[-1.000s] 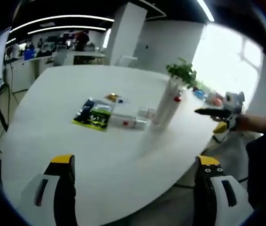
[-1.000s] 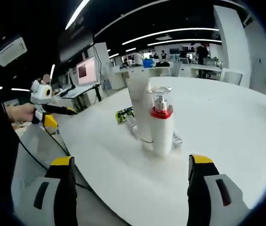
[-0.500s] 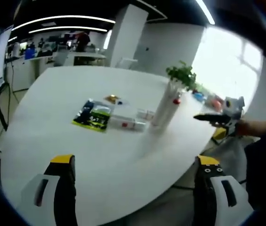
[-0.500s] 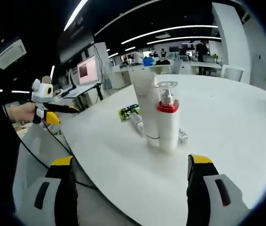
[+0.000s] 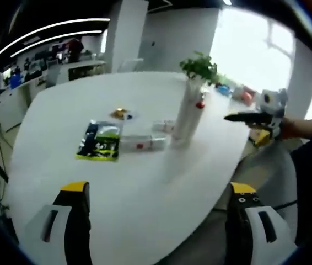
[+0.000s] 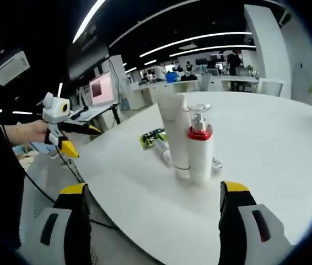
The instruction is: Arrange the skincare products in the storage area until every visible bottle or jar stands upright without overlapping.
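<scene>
While both tools hung off the table's near edge, the right gripper stood with jaws spread wide and nothing between them; the left gripper likewise, jaws apart and bare. Ahead of the right jaws, close in, stood two upright products touching side by side: a smooth white pump bottle with a red collar and clear cap, and behind it a taller matte white tube, flaring toward its top. Beyond them, flat on the table, lay a green-and-black printed sachet and a small white tube on its side. From the left gripper's side the same group sat well ahead, mid-table, a small gold-coloured item farther off. Table top was glossy white, rounded at the rim, with open bare surface between jaws and products. A leafy plant showed behind the tube.
</scene>
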A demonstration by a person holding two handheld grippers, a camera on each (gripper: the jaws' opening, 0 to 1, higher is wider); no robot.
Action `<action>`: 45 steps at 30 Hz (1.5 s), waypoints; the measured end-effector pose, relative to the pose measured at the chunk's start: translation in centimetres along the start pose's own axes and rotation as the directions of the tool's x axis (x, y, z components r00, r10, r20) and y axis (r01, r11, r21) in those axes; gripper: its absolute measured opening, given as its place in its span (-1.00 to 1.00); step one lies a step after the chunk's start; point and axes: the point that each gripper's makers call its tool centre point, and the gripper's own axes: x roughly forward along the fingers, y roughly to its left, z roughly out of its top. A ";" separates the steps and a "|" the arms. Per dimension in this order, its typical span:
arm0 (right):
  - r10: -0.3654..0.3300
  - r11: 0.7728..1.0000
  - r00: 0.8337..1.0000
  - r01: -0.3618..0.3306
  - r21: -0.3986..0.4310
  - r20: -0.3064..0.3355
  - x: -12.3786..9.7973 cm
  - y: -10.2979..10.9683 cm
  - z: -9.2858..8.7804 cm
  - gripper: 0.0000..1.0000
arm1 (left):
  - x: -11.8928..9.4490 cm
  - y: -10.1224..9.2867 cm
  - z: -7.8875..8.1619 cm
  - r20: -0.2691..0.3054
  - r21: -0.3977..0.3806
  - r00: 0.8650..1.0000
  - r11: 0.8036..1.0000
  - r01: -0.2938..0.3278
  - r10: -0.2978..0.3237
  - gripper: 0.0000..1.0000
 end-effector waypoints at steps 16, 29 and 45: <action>-0.037 0.999 0.999 0.037 0.033 0.005 -0.1 -0.7 0.0 0.94 | 4.4 -0.1 1.8 -0.141 0.210 0.985 0.969 0.128 -0.099 0.89; -0.080 0.996 0.997 0.080 0.046 -0.003 -0.1 -1.6 -0.3 0.94 | 7.7 1.0 2.1 -0.262 0.351 0.958 0.912 0.210 -0.120 0.71; -0.117 0.992 0.993 0.118 0.036 -0.025 -0.2 -2.0 -0.6 0.92 | 12.6 1.7 3.5 -0.381 0.485 0.917 0.820 0.304 -0.115 0.65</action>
